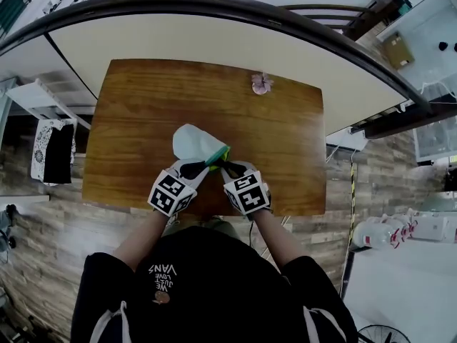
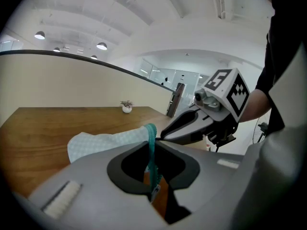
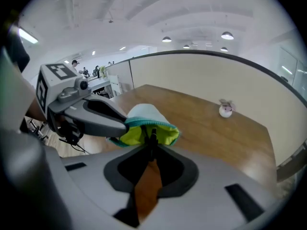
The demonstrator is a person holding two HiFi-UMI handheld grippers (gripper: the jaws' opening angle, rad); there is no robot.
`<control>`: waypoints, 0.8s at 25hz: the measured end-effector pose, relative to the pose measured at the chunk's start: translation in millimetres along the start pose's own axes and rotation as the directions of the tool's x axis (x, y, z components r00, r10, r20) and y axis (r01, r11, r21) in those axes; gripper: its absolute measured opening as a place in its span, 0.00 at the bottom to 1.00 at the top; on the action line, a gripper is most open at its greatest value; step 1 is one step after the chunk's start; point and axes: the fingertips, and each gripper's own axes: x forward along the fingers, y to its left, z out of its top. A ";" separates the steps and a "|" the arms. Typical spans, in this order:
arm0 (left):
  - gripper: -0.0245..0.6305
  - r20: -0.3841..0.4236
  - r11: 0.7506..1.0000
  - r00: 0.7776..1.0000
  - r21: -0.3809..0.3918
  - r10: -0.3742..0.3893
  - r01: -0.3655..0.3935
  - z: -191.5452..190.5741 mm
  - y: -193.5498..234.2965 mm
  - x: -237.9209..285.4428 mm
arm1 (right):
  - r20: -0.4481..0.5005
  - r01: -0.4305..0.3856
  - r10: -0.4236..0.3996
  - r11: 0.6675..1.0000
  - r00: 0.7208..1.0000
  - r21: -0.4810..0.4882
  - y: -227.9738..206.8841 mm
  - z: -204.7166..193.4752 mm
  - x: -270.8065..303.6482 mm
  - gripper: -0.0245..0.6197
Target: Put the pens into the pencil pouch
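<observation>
A pale mint pencil pouch (image 1: 191, 141) lies on the wooden table (image 1: 136, 113) near its front edge, with its mouth toward me. The yellow-green lining (image 3: 136, 134) shows in the open mouth. My left gripper (image 1: 203, 166) is shut on the pouch's teal zipper rim (image 2: 151, 143), which runs between its jaws (image 2: 152, 152). My right gripper (image 1: 227, 168) is shut on a slim black pen (image 3: 152, 137), whose tip is at the pouch mouth. The right gripper's jaws (image 3: 151, 148) point down into the opening. Both grippers meet at the mouth, almost touching.
A small white pot with a pinkish plant (image 1: 261, 83) stands at the table's far edge. A curved pale partition with a dark rail (image 1: 214, 6) rises behind the table. Wood-look floor surrounds the table.
</observation>
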 end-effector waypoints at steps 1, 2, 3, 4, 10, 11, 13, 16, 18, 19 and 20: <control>0.11 0.002 1.000 1.000 -0.002 -0.009 0.009 -0.4 -2.0 -0.1 | -0.002 -0.003 0.003 1.000 1.000 -0.006 -1.3 3.6 2.8 0.14; 0.11 0.003 1.000 1.000 -0.004 -0.018 0.018 -1.0 -4.1 0.0 | -0.004 -0.006 0.006 1.000 1.000 -0.011 -2.2 6.8 5.6 0.14; 0.11 0.005 1.000 1.000 -0.006 -0.025 0.025 -1.8 -6.1 0.2 | -0.006 -0.010 0.010 1.000 1.000 -0.016 -2.8 9.5 8.3 0.14; 0.11 0.007 1.000 1.000 -0.007 -0.030 0.030 -2.3 -7.8 0.3 | -0.006 -0.014 0.014 1.000 1.000 -0.019 -2.9 11.8 10.8 0.14; 0.11 0.030 0.999 0.999 -0.030 -0.039 0.040 -1.2 -6.0 -0.3 | 0.006 -0.017 0.017 1.000 1.000 -0.013 -5.1 21.3 24.3 0.14; 0.11 0.032 0.999 0.999 -0.037 -0.036 0.037 -0.2 -4.5 -0.3 | 0.013 -0.016 0.017 1.000 1.000 -0.007 -5.9 22.3 25.4 0.14; 0.11 0.041 0.998 0.999 -0.049 -0.032 0.034 4.0 -1.5 0.2 | 0.028 -0.017 0.017 1.000 0.999 0.007 -7.8 24.1 25.6 0.14; 0.11 0.045 0.998 0.999 -0.055 -0.026 0.028 7.0 4.1 2.3 | 0.048 -0.005 0.003 0.999 0.999 0.040 -13.0 24.2 21.2 0.17; 0.11 0.040 0.998 0.999 -0.057 -0.020 0.023 6.4 8.4 4.6 | 0.059 0.010 -0.014 0.998 0.998 0.067 -17.6 22.1 16.3 0.17; 0.11 0.037 0.998 0.999 -0.057 -0.017 0.019 5.9 10.9 6.1 | 0.064 0.018 -0.023 0.996 0.998 0.083 -20.2 20.4 13.6 0.17; 0.11 0.034 0.998 0.999 -0.057 -0.013 0.015 5.1 13.7 7.8 | 0.068 0.026 -0.033 0.995 0.997 0.100 -22.8 18.1 11.0 0.17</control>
